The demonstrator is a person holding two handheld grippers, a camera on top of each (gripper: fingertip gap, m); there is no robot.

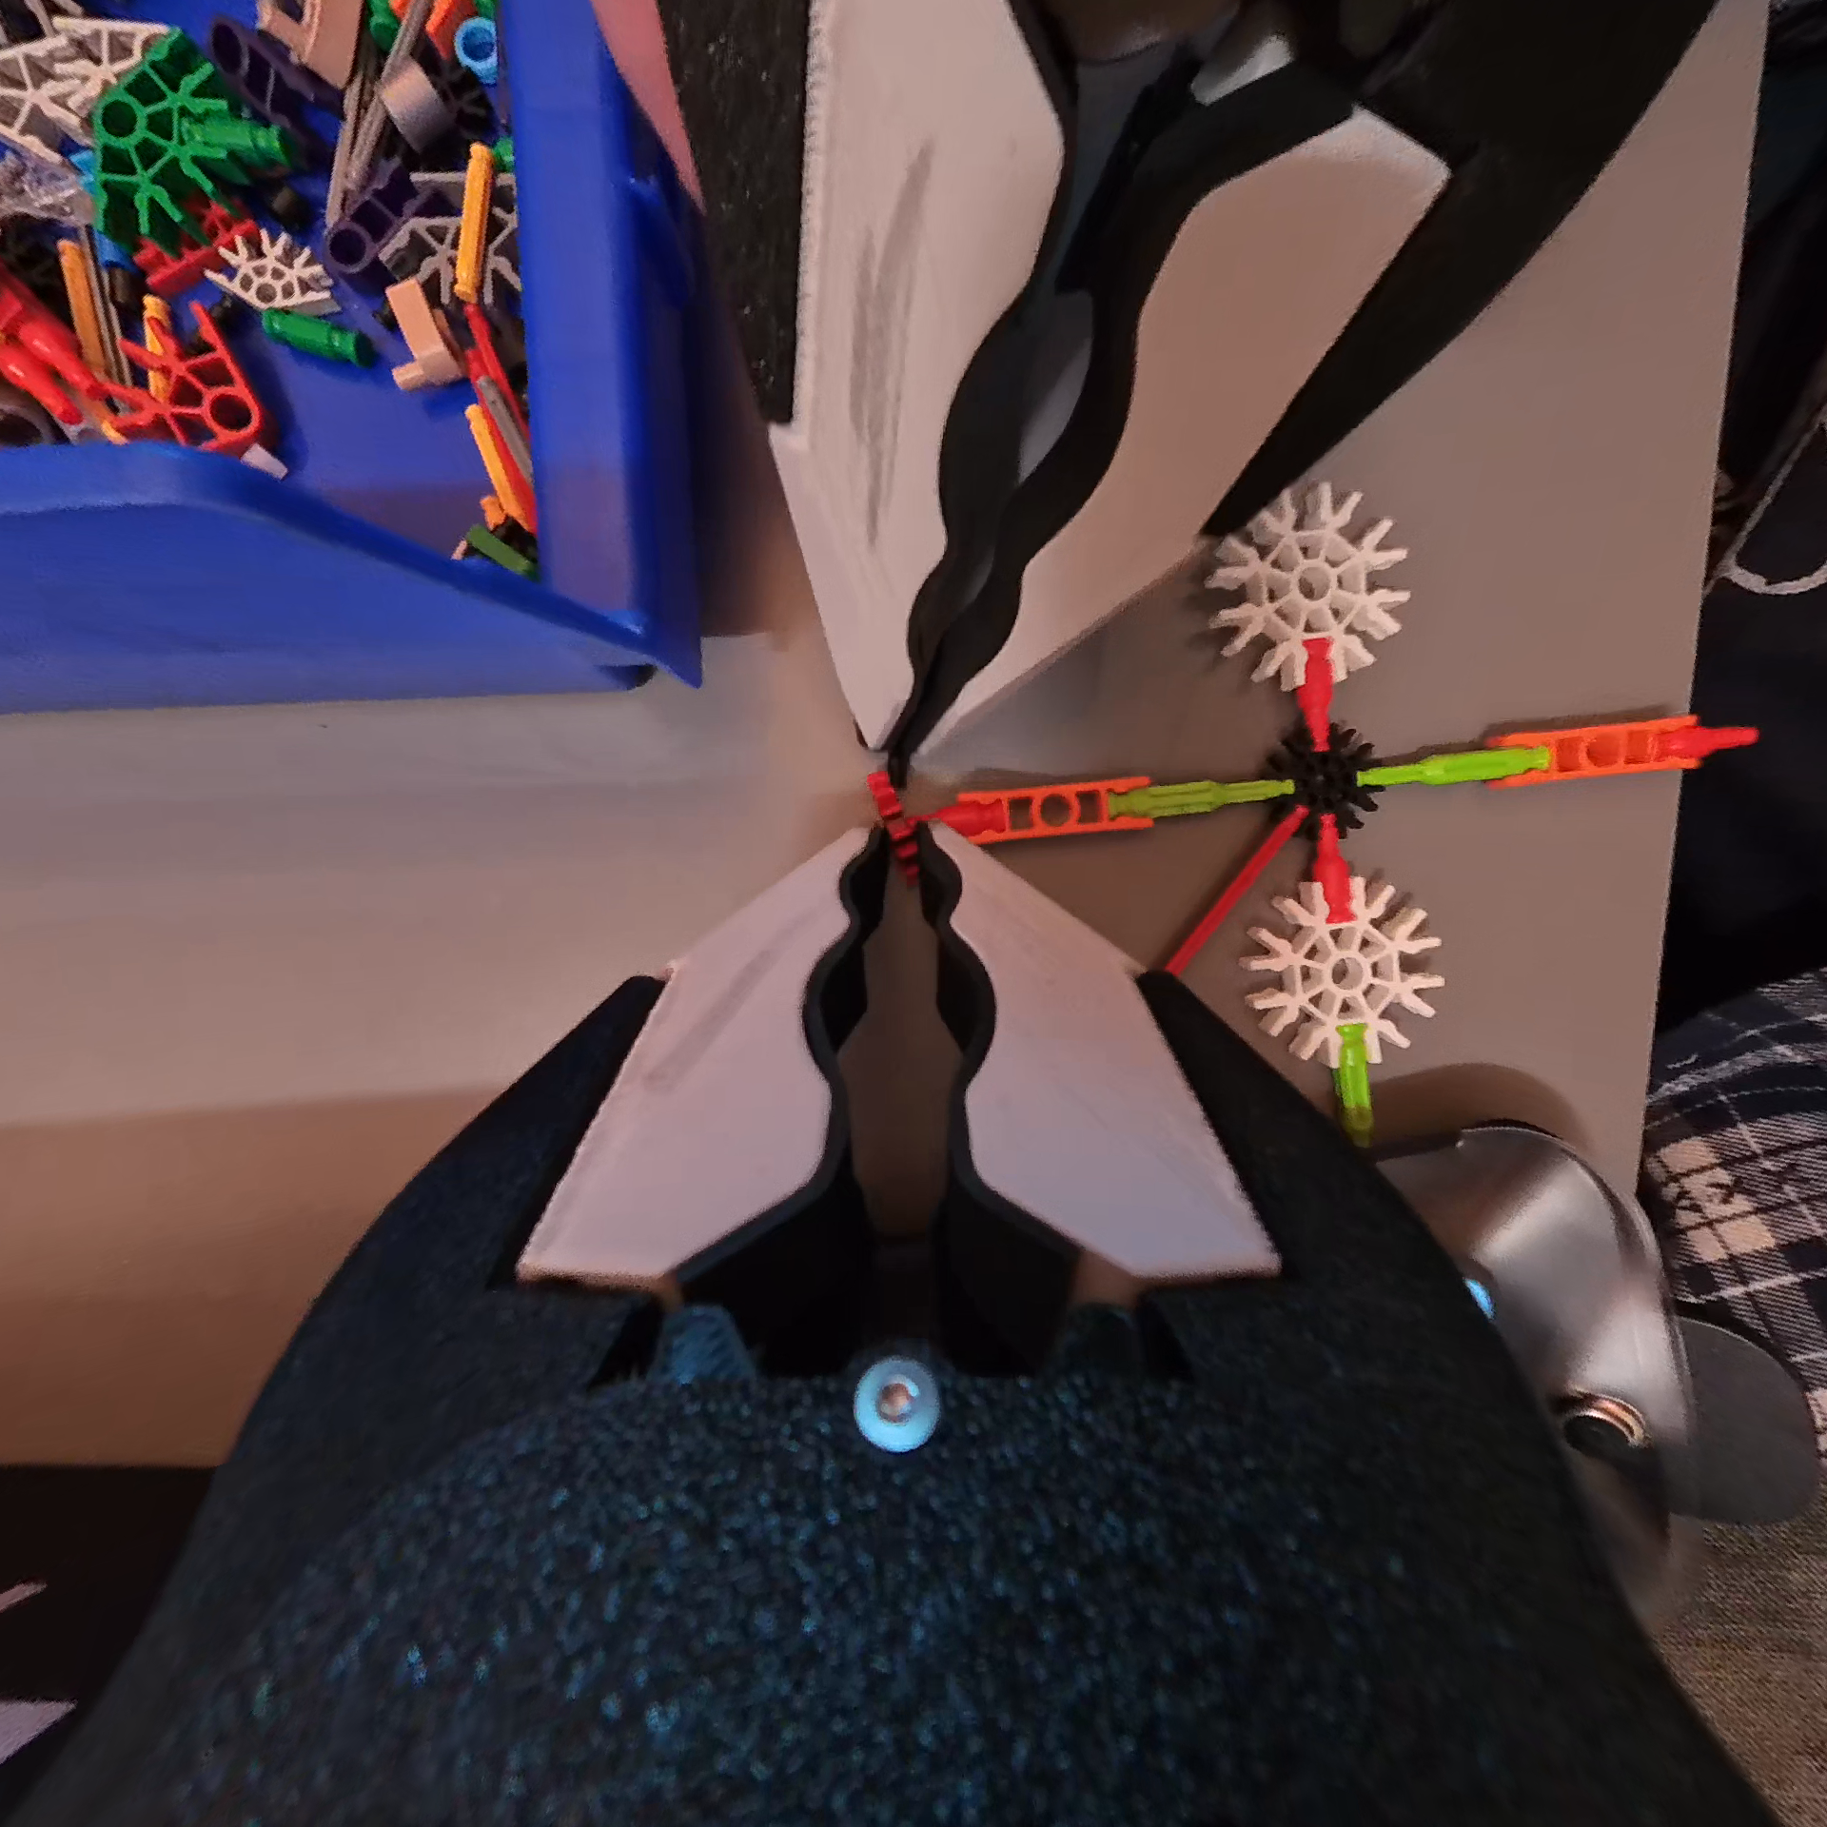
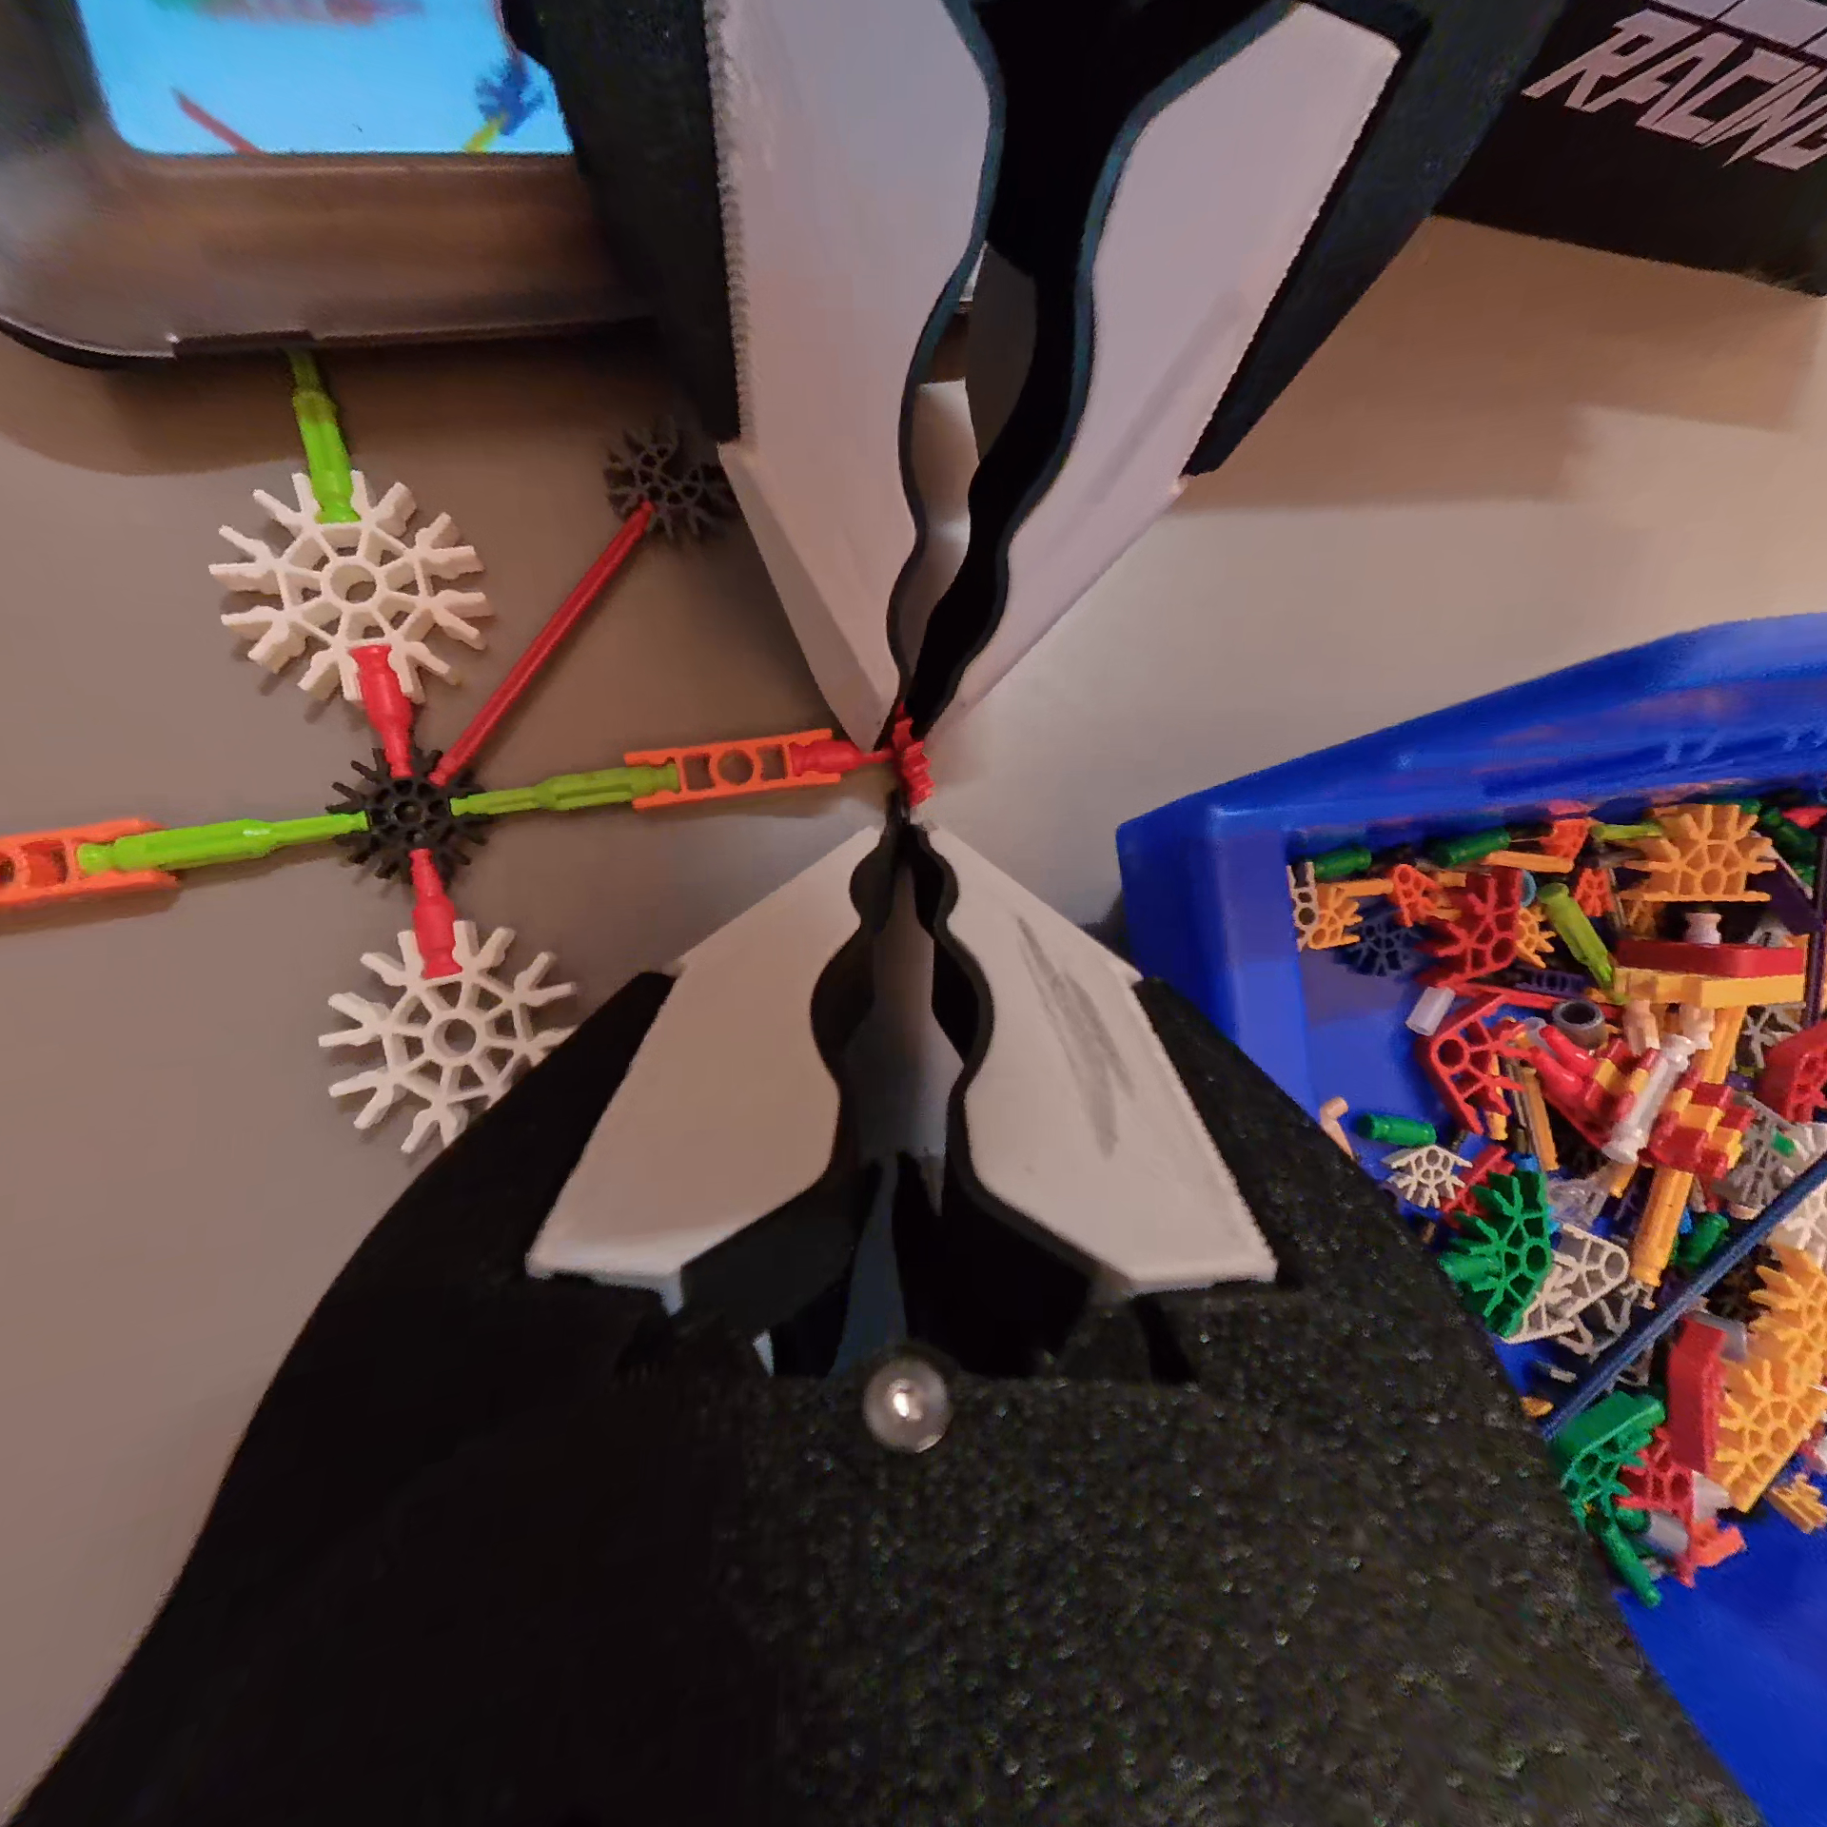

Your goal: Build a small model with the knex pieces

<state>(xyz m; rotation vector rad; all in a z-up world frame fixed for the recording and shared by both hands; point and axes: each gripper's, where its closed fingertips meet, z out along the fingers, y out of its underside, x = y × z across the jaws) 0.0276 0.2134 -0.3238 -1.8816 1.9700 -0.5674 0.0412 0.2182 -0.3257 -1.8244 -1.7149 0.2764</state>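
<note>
Left gripper [image 1: 898, 848] and right gripper [image 2: 905, 806] meet tip to tip, jaws of both pinching small red connector [image 1: 893, 819] at end of orange piece [image 1: 1048, 811]. Black hub [image 1: 1323, 776] at 3 o'clock in left wrist view; white snowflake connectors [image 1: 1307, 583] flank it on desk [image 1: 395, 890]. Blue bin [image 2: 1216, 890] at 3 o'clock in right wrist view.

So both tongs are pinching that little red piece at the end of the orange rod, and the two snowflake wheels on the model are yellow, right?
Not quite: the two snowflake wheels are white, not yellow, as the right wrist view shows. The rest holds: both tongs pinch the little red piece at the orange rod.
</note>
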